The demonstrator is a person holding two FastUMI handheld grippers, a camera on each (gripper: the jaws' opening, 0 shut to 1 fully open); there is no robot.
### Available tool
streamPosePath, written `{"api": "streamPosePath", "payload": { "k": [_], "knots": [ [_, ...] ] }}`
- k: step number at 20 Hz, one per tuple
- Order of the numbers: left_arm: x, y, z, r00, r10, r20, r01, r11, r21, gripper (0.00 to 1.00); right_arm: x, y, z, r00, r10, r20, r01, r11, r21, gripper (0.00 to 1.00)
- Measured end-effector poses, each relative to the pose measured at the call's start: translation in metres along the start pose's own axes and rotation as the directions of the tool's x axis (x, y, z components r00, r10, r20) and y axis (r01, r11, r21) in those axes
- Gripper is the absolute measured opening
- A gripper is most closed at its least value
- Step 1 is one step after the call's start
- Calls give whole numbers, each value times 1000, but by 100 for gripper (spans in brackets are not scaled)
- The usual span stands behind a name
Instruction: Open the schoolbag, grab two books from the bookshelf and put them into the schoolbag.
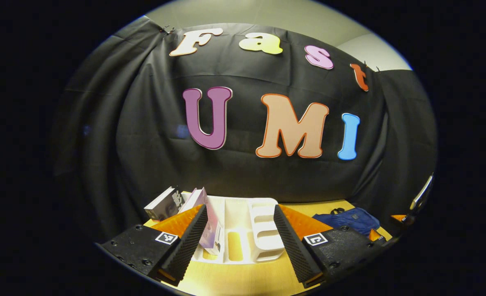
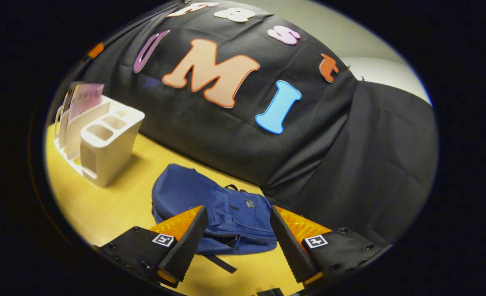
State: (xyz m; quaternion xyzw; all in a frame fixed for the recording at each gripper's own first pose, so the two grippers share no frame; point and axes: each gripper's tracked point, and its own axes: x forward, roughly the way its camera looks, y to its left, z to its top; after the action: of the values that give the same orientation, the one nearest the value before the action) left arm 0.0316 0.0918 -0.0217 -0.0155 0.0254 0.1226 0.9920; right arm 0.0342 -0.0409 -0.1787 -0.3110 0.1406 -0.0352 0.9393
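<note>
Between our right gripper's (image 2: 236, 242) wide, empty jaws lies the blue schoolbag (image 2: 214, 211), flat and unopened, bookshelf (image 2: 103, 144) at ten o'clock. Our left gripper (image 1: 240, 242), equally open, faces two leaning books (image 1: 185, 205); we risk pinching limp fabric instead of the zipper pull.

Left gripper (image 1: 239, 242) agape, white bookshelf (image 1: 247, 234) ahead (two books (image 1: 173, 203) leaning), schoolbag (image 1: 349, 220) right
</note>
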Motion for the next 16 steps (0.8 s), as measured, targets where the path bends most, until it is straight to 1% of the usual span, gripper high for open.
{"api": "streamPosePath", "payload": {
  "k": [1, 2, 3, 5, 7, 8, 9, 10, 11, 14, 15, 16],
  "knots": [
    [2, 6, -2, 1000, 27, -4, -27, 1000, 4, 92, 6, 4, -8, 1000, 7, -6, -7, 999, -40, 98],
    [4, 10, -3, 999, 51, -9, -51, 999, 4, 95, 10, 9, -14, 1000, 16, -11, -17, 997, -77, 98],
    [6, 14, -4, 997, 73, -12, -73, 997, 0, 95, 13, 13, -20, 1000, 25, -12, -26, 993, -112, 93],
    [9, 21, -6, 993, 119, -18, -119, 993, 1, 95, 23, 20, -32, 1000, 15, -15, -18, 980, -197, 92],
    [8, 29, -6, 985, 169, -21, -168, 986, 14, 95, 31, 29, -46, 999, 12, -31, -21, 960, -280, 92],
    [8, 32, -6, 982, 187, -19, -187, 982, 18, 95, 34, 35, -52, 999, 21, -34, -30, 952, -305, 100],
    [10, 36, -4, 979, 203, -14, -202, 979, 19, 95, 37, 40, -57, 999, 31, -34, -41, 944, -327, 92],
    [11, 37, -2, 977, 213, -11, -213, 977, 20, 99, 39, 45, -61, 999, 39, -33, -48, 935, -350, 92],
    [11, 37, -2, 975, 224, -8, -223, 974, 23, 95, 42, 50, -65, 998, 49, -35, -59, 927, -370, 92],
    [8, 35, 2, 969, 247, 1, -247, 968, 41, 95, 50, 61, -72, 997, 72, -29, -77, 883, -464, 92],
    [8, 35, 0, 967, 254, 1, -254, 966, 44, 92, 52, 65, -73, 997, 81, -19, -80, 870, -486, 100],
    [7, 35, -1, 966, 259, -1, -259, 965, 46, 92, 57, 70, -74, 996, 91, -16, -87, 862, -500, 96]
  ]
}}
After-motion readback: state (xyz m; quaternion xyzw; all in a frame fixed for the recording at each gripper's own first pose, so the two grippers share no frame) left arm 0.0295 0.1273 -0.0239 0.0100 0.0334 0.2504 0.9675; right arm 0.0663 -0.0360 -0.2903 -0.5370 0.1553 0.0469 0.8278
